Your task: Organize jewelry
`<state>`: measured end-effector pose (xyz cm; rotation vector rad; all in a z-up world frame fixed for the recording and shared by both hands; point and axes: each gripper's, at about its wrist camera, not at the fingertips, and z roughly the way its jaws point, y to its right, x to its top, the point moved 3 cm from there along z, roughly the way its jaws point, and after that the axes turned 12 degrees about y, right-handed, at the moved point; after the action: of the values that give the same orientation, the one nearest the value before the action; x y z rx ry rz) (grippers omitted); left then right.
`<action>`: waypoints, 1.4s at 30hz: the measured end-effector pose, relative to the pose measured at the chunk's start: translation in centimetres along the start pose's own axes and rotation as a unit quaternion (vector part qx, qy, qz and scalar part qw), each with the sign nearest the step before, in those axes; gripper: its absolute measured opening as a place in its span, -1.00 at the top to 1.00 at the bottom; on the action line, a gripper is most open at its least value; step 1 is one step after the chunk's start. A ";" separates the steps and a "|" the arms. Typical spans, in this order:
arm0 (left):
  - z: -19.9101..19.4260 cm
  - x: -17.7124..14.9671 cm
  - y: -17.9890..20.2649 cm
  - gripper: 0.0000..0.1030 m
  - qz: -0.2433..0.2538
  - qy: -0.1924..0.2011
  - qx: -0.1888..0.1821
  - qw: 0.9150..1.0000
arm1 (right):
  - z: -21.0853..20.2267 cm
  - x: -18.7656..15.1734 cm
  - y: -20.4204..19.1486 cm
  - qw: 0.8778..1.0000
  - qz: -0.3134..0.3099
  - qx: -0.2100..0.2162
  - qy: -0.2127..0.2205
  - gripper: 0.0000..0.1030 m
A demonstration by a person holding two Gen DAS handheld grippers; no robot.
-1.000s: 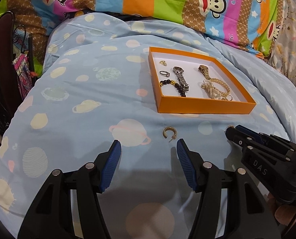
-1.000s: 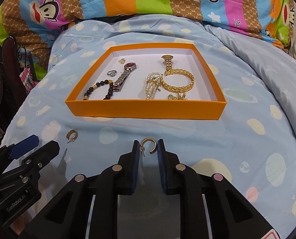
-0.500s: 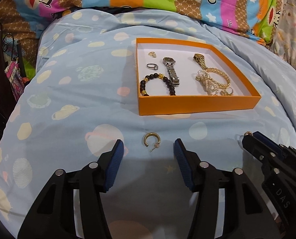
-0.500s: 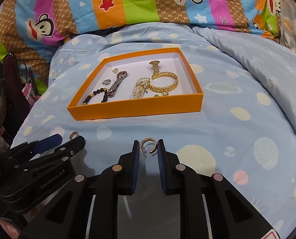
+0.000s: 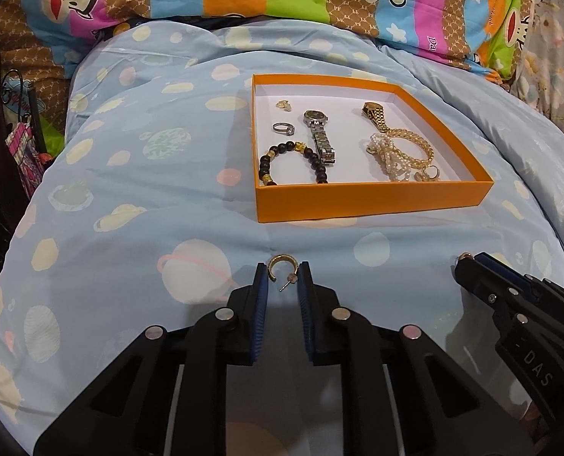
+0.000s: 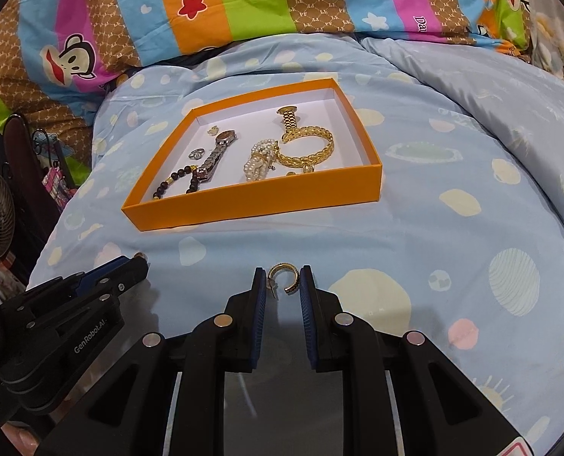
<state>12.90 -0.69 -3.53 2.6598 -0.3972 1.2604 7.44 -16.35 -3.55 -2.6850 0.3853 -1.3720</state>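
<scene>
While each tool grasps a gold hoop earring, left tool on its earring, right tool on its own, the orange tray lies straight ahead on the bed, nearer the left.

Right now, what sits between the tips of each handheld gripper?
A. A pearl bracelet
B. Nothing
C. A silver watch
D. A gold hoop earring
D: the left gripper has one gold hoop earring between its tips, and the right gripper has another earring.
</scene>
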 end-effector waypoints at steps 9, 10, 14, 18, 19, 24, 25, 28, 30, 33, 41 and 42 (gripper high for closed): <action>-1.5 0.5 -0.6 0.70 -0.008 0.018 -0.001 1.000 | -1.3 0.3 0.3 1.000 0.006 0.013 0.024 0.67; -2.0 0.7 -0.7 0.70 -0.011 0.024 -0.004 1.000 | -1.6 0.5 0.3 1.000 0.002 0.014 0.028 0.67; -3.9 3.2 -0.9 0.70 -0.009 0.055 -0.010 0.998 | -2.7 3.7 0.8 0.998 -0.009 0.012 0.061 0.67; -4.1 7.5 -0.3 0.70 -0.007 0.087 -0.017 0.996 | -2.4 7.9 0.9 0.995 -0.022 0.007 0.094 0.67; -4.0 8.6 0.0 0.70 -0.005 0.096 -0.018 0.995 | -1.9 8.9 0.9 0.995 -0.026 0.005 0.100 0.67; -0.6 12.5 1.1 0.70 -0.008 0.108 -0.020 0.994 | 1.9 11.5 1.5 0.995 -0.020 0.011 0.096 0.67; 0.3 12.9 1.1 0.70 -0.013 0.105 -0.019 0.994 | 3.0 11.7 1.6 0.996 -0.018 0.014 0.090 0.67; 2.8 13.4 1.1 0.70 -0.022 0.093 -0.018 0.995 | 5.5 11.7 1.8 0.997 -0.018 0.014 0.076 0.67; 4.2 13.4 1.2 0.70 -0.025 0.085 -0.019 0.996 | 6.8 11.5 1.9 0.997 -0.017 0.014 0.067 0.67; 6.0 13.2 1.4 0.70 -0.025 0.075 -0.017 0.997 | 8.2 11.1 2.0 0.998 -0.017 0.016 0.060 0.67; 8.2 12.6 1.3 0.46 -0.036 0.072 -0.016 0.997 | 9.0 11.0 2.1 0.997 -0.017 0.024 0.072 0.64; 8.2 12.5 1.3 0.30 -0.035 0.072 -0.011 0.997 | 8.9 11.0 2.2 0.997 -0.016 0.021 0.073 0.55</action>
<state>26.16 -6.17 1.09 2.5209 -0.2914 1.4076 20.47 -21.63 -0.64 -2.5749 0.3239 -1.5734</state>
